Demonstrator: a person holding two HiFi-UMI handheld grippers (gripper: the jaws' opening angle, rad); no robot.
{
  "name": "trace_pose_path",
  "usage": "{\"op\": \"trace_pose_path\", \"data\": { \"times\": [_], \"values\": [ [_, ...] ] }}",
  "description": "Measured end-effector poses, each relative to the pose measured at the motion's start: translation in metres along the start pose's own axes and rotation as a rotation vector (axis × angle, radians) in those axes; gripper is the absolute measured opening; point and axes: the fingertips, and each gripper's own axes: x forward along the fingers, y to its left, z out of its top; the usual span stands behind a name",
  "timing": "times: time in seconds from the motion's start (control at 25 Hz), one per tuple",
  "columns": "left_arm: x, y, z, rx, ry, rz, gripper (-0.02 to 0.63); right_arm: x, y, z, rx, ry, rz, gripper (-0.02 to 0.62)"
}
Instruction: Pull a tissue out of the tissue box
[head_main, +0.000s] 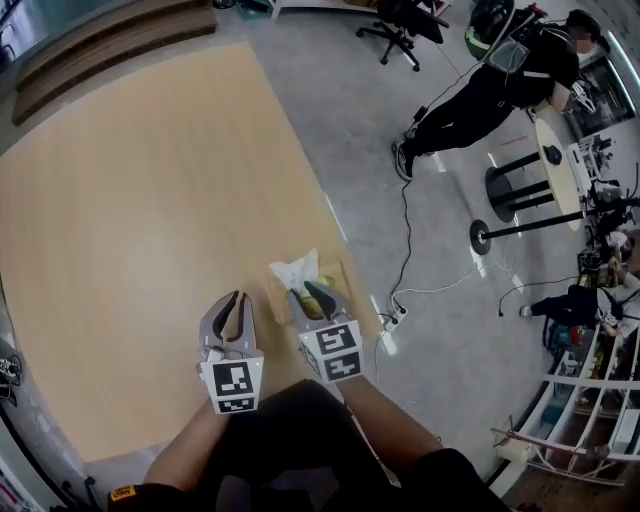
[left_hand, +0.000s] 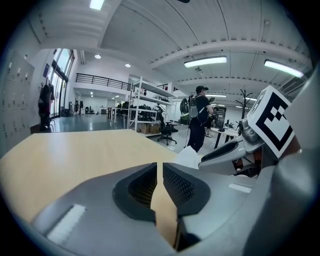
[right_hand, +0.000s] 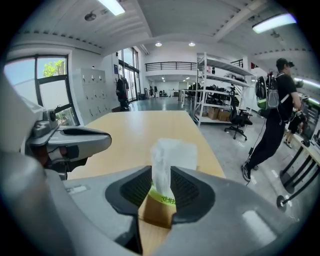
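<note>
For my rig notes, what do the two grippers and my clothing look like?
The left gripper and right gripper are grey plastic with black textured pads, each carrying a white cube with black square markers. The sleeves are black and short.

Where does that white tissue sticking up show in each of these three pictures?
Head view: the tissue is just below centre, near the right edge of the table.
Left gripper view: right of centre, a white corner peeking up.
Right gripper view: dead centre, standing upright.
Shared landmark: the person in black on the floor beyond the table.
</note>
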Motion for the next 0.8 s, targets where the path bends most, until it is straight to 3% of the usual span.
{"op": "trace_pose_path", "data": {
  "times": [0.2, 0.32, 0.48, 0.8],
  "values": [
    [0.004, 0.008, -0.011, 0.003, 0.016, -0.020, 0.055, 0.011, 0.004, -0.012, 0.002, 0.062, -0.034, 0.091],
    [0.004, 0.007, -0.014, 0.009, 0.024, -0.046, 0.054, 0.012, 0.009, -0.015, -0.004, 0.067, -0.054, 0.024],
    [0.008, 0.002, -0.016, 0.008, 0.028, -0.082, 0.052, 0.009, 0.012, -0.011, 0.014, 0.044, -0.064, 0.003],
    [-0.003, -0.035, -0.012, 0.013, 0.020, -0.157, 0.018, -0.050, 0.001, 0.007, 0.127, -0.138, -0.095, 0.000]
  ]
}}
